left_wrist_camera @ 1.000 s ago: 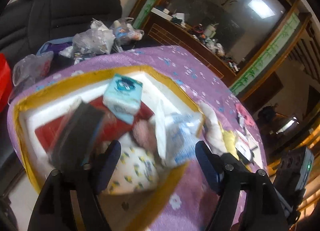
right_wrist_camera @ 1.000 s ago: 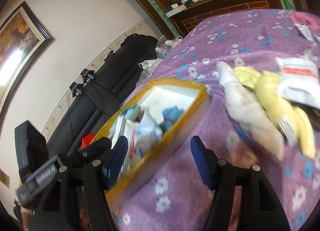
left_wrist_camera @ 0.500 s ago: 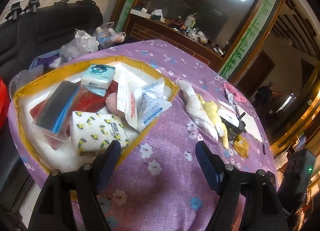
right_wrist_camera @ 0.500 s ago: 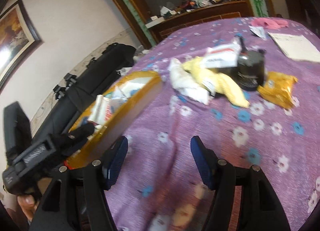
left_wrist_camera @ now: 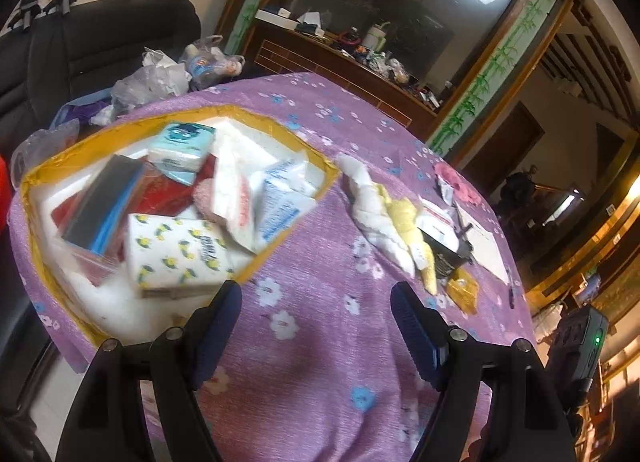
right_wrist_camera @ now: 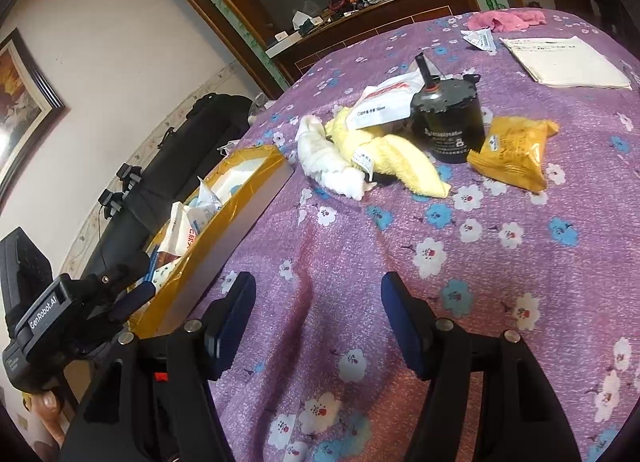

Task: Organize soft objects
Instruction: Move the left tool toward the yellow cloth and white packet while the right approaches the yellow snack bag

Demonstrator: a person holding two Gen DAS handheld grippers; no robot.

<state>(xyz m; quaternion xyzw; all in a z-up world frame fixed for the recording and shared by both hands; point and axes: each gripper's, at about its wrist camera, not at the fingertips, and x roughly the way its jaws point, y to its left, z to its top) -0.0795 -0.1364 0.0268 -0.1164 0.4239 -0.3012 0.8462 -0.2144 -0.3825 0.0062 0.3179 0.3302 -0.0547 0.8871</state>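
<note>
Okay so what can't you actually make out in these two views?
- Print on the black canister: too small, right wrist view.
- Floor of the yellow-rimmed box: buried under packets, left wrist view; its near wall blocks it in the right.
- Yellow towel: partly under a white packet.

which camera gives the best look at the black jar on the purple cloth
The right wrist view: the black jar stands whole and sharp between the yellow towel and the orange packet. In the left wrist view it is small, far off and half hidden.
</note>
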